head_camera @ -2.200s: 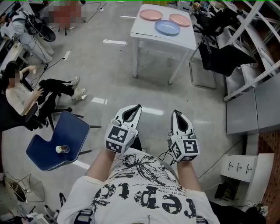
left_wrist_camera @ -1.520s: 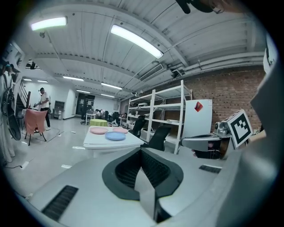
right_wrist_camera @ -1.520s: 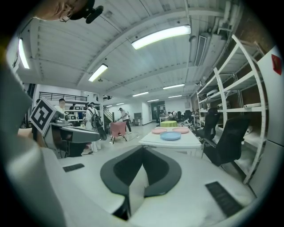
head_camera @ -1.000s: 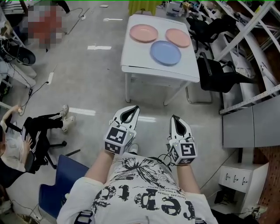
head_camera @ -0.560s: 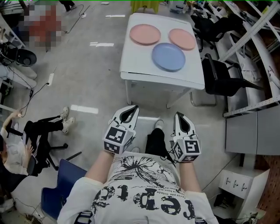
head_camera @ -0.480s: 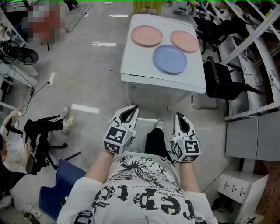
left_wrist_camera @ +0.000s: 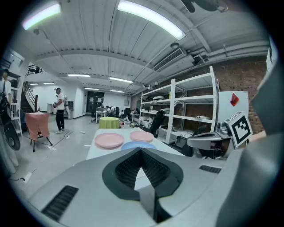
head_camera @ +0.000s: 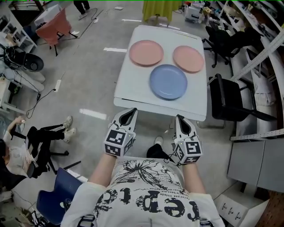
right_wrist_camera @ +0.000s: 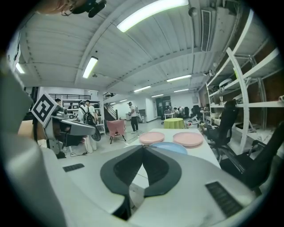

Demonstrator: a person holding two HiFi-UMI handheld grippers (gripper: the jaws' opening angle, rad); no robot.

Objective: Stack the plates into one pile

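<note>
Three plates lie apart on a white table: a pink plate at the far left, a second pink plate at the far right, and a blue plate nearer me. My left gripper and right gripper are both shut and empty, held side by side just short of the table's near edge. In the left gripper view the pink plate and blue plate show beyond the closed jaw tips. The right gripper view shows the same plates past its tips.
A black office chair stands right of the table, with metal shelving beyond. A pink chair is at far left, a seated person and a blue chair at lower left. A green-draped table stands behind.
I have walked toward the table: it and the plates have come nearer in the head view, now right ahead of both grippers. The jaws stayed shut.
</note>
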